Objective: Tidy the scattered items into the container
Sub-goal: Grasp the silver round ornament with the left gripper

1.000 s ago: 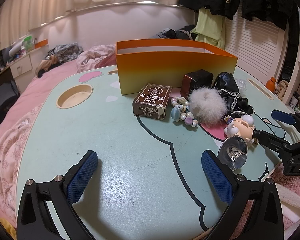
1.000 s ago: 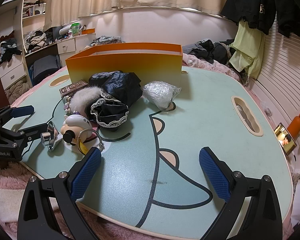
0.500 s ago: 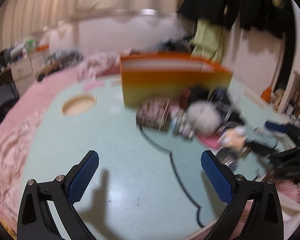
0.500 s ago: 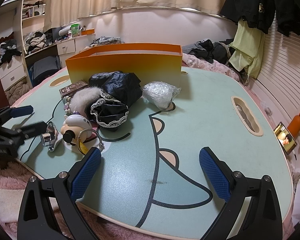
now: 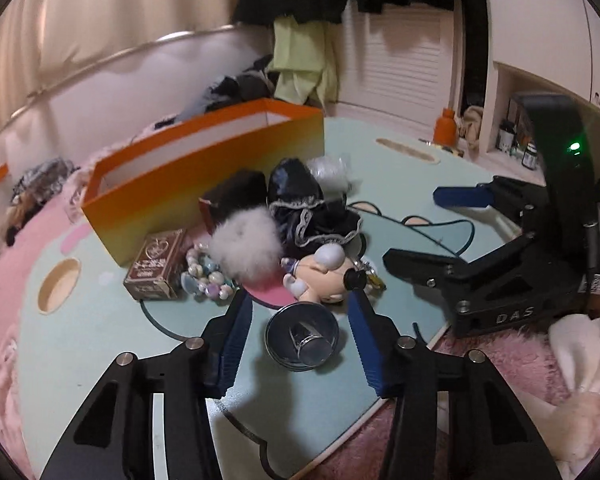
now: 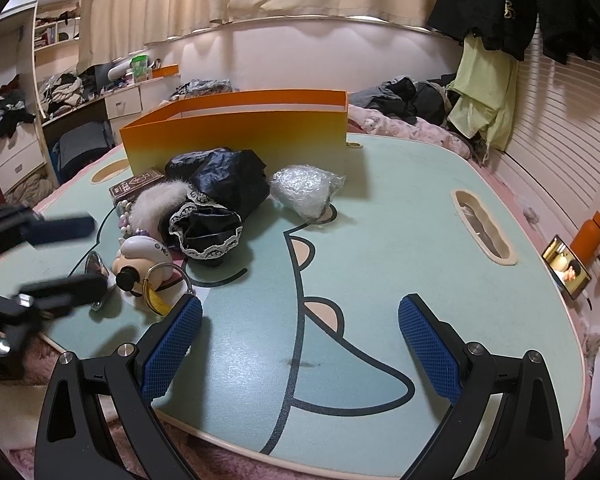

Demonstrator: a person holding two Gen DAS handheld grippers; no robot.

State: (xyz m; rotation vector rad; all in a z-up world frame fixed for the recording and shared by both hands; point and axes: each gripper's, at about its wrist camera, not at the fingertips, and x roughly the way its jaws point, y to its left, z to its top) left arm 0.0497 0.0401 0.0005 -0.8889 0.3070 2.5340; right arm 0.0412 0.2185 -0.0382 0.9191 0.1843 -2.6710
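An open orange box (image 5: 204,168) stands at the back of the mint table (image 5: 100,340); it also shows in the right wrist view (image 6: 236,136). In front of it lie a brown card box (image 5: 154,270), a bead bracelet (image 5: 206,276), a white fur pompom (image 5: 246,250), black lace cloth (image 5: 308,212), a figure keychain (image 5: 320,276) and a shiny metal funnel (image 5: 302,336). My left gripper (image 5: 296,334) is open with its fingers on either side of the funnel. My right gripper (image 6: 300,344) is open and empty over bare table; it also shows in the left wrist view (image 5: 440,232).
A clear plastic bag (image 6: 304,190) lies right of the black cloth (image 6: 216,196). The table has cut-out handle holes (image 6: 484,226). An orange bottle (image 6: 586,236) and a phone (image 6: 566,270) stand off the table's right. Pink rug (image 5: 480,360) lies below the front edge.
My left gripper has swung right and forward to straddle the funnel, and its jaws have narrowed. The right gripper has stayed in place.
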